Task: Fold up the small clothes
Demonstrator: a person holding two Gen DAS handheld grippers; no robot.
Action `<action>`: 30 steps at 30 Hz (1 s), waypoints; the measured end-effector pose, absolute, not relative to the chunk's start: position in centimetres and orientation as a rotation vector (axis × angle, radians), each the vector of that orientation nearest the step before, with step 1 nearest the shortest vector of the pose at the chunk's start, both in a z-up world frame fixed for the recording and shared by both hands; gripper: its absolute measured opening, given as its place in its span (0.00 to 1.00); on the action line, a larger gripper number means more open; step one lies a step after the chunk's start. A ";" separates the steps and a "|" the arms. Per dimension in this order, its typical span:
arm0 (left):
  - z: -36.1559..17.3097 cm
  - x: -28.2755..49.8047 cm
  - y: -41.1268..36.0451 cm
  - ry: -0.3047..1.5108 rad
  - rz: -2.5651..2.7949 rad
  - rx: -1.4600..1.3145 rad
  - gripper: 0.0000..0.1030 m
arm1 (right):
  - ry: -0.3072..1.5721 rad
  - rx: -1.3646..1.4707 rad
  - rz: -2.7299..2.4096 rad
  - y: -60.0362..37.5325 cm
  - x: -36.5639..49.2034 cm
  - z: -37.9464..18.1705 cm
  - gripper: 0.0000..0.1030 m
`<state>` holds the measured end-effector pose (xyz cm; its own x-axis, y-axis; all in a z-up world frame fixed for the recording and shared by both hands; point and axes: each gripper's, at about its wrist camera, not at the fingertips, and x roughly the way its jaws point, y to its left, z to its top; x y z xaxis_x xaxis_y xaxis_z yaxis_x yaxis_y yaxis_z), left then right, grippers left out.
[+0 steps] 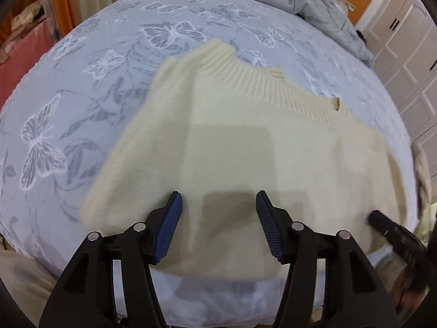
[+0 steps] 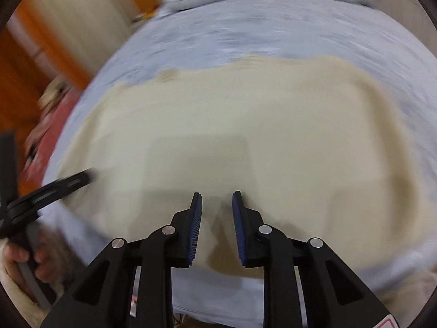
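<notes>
Left wrist: left claw (image 1: 218, 205) gapes wide, empty, above cream sweater (image 1: 245, 142) on butterfly-print bed (image 1: 82, 95). Right claw (image 2: 217, 205) narrowly parted, empty. No readable writing.

Cream knit sweater (image 1: 245, 142) lies flat on the bed in front of me, spread wide. Ribbed collar at the far edge, running diagonally in my left view, with a small notch near its right end. Body is smooth, plain knit, no big wrinkles. Near hem sits close to the bed's front edge. One side trails off toward my lower left. Right view is motion-blurred, shows only a broad cream sheet.
</notes>
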<state>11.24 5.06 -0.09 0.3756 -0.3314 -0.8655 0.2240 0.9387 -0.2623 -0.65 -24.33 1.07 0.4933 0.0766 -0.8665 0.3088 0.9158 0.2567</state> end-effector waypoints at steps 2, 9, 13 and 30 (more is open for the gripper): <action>-0.2 11.3 6.4 1.129 -0.373 -0.149 0.50 | 1.067 0.493 -0.238 -28.9 -2.8 1.0 0.00; 2.4 9.2 8.4 1.019 -0.389 -0.264 0.61 | 0.905 0.633 -0.423 -33.2 -7.6 3.8 0.22; 2.6 8.6 10.3 1.008 -0.322 -0.295 0.82 | 0.888 0.601 -0.473 -33.1 -7.9 4.2 0.70; -1.6 9.8 13.5 1.160 -0.096 -0.400 0.78 | 0.962 0.705 -0.513 -34.6 -8.9 2.1 0.11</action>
